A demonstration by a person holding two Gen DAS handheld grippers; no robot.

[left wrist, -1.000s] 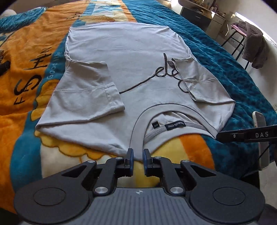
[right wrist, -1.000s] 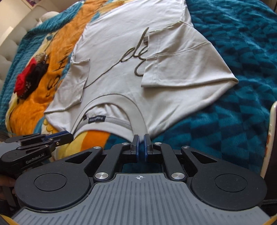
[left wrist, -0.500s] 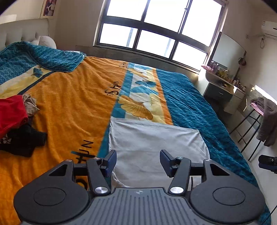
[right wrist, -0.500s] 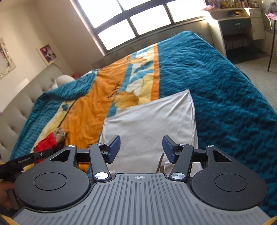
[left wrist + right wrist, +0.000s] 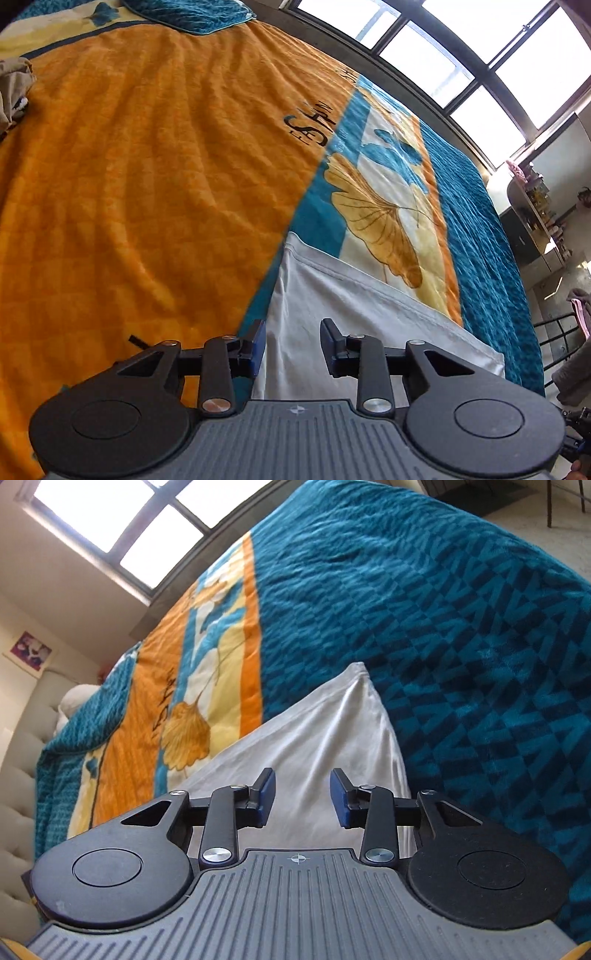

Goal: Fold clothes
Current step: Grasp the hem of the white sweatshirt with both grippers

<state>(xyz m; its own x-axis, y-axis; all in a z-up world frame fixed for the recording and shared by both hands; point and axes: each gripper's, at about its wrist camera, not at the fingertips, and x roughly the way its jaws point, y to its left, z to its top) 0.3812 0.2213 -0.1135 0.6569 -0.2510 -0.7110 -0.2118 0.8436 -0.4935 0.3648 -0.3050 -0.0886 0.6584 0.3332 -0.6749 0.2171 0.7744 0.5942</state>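
Observation:
A pale grey T-shirt (image 5: 369, 325) lies folded on the bed, plain side up, its far hem edge running across the blanket. My left gripper (image 5: 293, 343) is open and empty, low over the shirt's left edge. In the right wrist view the same T-shirt (image 5: 325, 746) shows with its far right corner pointing onto the teal blanket. My right gripper (image 5: 303, 799) is open and empty, low over the shirt's right part. The near part of the shirt is hidden under both grippers.
The bed is covered by an orange, teal and cream blanket (image 5: 147, 177). A bundle of other clothes (image 5: 14, 88) lies at the far left. A dresser (image 5: 535, 221) and a chair with clothes (image 5: 576, 332) stand right of the bed. Headboard (image 5: 14, 775) at left.
One second ago both grippers were shut at the shirt's collar edge. The shirt has since been folded over, and both grippers have opened and dropped close to the cloth.

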